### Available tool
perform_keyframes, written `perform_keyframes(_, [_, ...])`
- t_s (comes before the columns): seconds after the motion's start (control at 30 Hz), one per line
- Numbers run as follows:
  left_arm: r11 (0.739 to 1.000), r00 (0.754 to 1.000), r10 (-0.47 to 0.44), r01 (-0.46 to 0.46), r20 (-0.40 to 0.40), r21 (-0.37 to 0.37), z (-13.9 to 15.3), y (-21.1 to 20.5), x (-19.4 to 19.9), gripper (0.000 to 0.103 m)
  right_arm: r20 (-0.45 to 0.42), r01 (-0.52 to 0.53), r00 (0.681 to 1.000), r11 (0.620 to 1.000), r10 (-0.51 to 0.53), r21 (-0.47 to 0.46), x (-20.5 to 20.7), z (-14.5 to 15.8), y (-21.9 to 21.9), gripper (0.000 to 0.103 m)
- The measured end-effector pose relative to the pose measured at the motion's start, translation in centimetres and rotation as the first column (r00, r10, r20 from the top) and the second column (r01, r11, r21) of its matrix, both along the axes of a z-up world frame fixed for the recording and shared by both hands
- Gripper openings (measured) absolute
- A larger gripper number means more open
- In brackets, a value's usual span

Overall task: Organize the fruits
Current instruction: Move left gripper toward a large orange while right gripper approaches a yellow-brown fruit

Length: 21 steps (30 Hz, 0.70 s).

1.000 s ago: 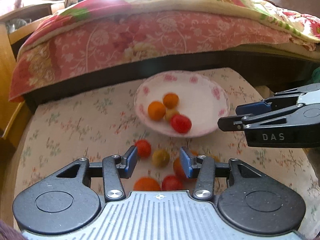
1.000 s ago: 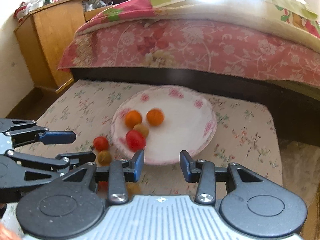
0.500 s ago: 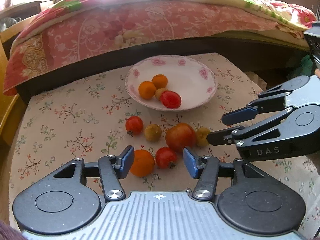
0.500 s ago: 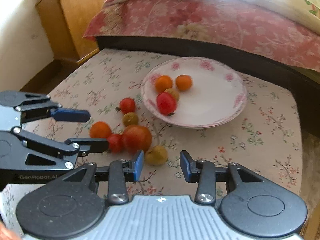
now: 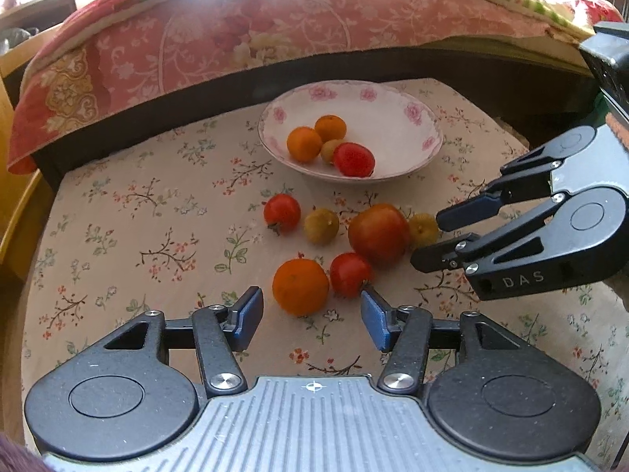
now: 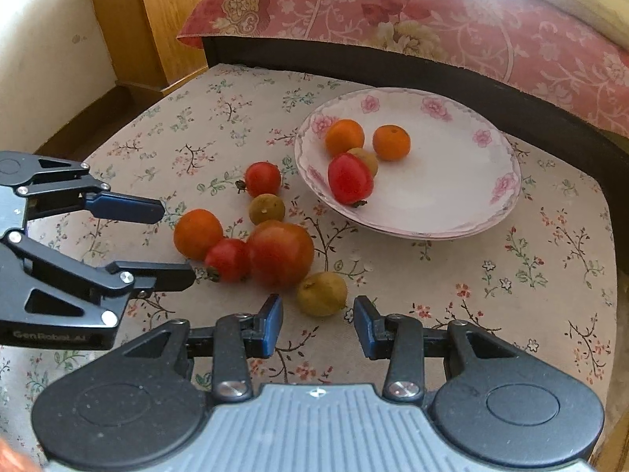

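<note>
A small worktop point(image 5: 118, 212) covered in a pale floral cloth stands against a bed point(image 5: 275, 31) draped with a pink flowered quilt.

Near the worktop's far edge, by the bed, sits a white plate point(image 6: 464, 196) with pink roses on its rim. In it, on the side toward the worktop's left edge, lie two small oranges, a small yellow-green fruit and a red tomato point(image 6: 350, 179), all bunched together.

Six more fruits lie on the cloth just in front of the plate, around the middle of the worktop. A large tomato point(image 6: 281, 253) touches a small red tomato point(image 6: 228, 259), which touches an orange point(image 6: 197, 233). Behind them lie another small red tomato point(image 6: 262, 178) and a yellow-green fruit point(image 6: 267, 208). A second yellow-green fruit point(image 6: 321, 294) lies just in front of the large tomato.

The left tongs point(image 5: 310, 316) hover with their blue pads apart and nothing clamped; the orange and the small red tomato lie just beyond the tips.

The right tongs point(image 6: 317, 324) are also apart and empty, the near yellow-green fruit lying just beyond the gap between their pads. Whether the pads touch it cannot be told.
</note>
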<state>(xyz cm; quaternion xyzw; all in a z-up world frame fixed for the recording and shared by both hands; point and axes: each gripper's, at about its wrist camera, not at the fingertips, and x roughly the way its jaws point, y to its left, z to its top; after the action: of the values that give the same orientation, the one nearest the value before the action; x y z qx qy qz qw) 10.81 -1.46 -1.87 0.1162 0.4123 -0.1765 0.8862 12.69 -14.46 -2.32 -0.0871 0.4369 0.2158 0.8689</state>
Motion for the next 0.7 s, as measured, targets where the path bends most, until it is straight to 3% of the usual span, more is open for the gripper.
perform_keyframes(0.33, [0.997, 0.998, -0.057, 0.057, -0.005, 0.049, -1.6, -0.2, 1.0, 0.063, 0.015, -0.017, 1.0, 1.0, 0.017, 0.008, 0.3, -0.3, 0.1, 0.042])
perform_keyframes(0.53, [0.998, 0.998, -0.055, 0.055, 0.001, 0.032, -2.0, -0.1, 1.9, 0.064, 0.025, -0.021, 0.999, 1.0, 0.021, -0.003, 0.2, -0.3, 0.3, 0.042])
perform_keyframes(0.7, [0.997, 0.998, -0.068, 0.068, -0.001, 0.03, -1.8, -0.6, 1.7, 0.049, 0.025, -0.011, 1.0, 1.0, 0.011, -0.012, 0.1, -0.3, 0.3, 0.033])
